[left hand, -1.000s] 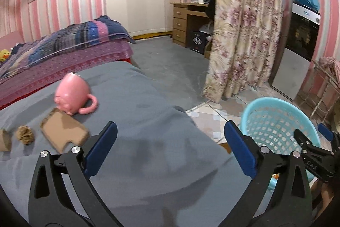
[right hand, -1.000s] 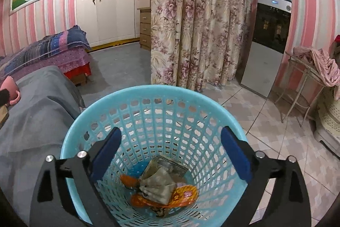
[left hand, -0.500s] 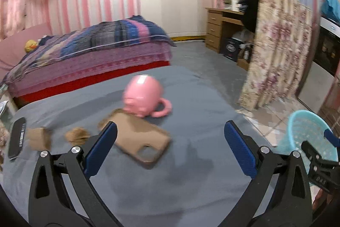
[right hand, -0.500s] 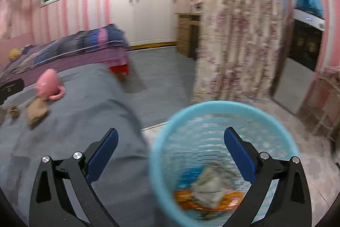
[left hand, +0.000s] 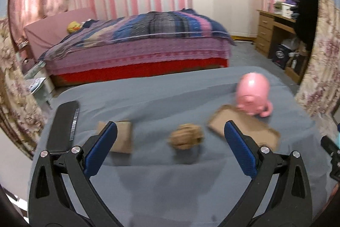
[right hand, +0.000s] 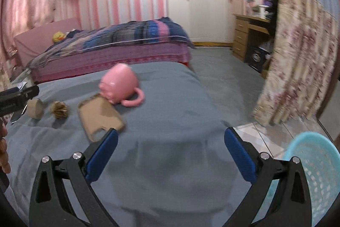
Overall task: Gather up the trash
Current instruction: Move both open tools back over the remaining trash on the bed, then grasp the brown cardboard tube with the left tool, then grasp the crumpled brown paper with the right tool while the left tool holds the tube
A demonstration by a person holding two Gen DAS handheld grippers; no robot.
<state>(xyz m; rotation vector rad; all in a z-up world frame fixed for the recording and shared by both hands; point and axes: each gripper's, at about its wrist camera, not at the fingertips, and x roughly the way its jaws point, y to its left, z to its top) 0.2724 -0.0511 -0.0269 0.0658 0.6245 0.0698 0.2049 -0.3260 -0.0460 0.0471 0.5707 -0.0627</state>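
Now both tongs, left (left hand: 170, 147) and right (right hand: 171, 149), gape empty, swung from basket (right hand: 314, 160) toward wad (left hand: 186, 138), centre frame: next pick.

Bare grey cloth-covered table (left hand: 170, 184) near edge: open passage. Farther in, tipped pink ceramic mug (left hand: 252, 97) touches flat brown phone case (left hand: 244, 131); crumpled brown paper ball (left hand: 186, 138) stands apart.

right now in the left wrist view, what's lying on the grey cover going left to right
black remote → flat brown cardboard piece → crumpled brown paper ball → brown phone case → tipped pink mug, its rim resting on the case's far edge
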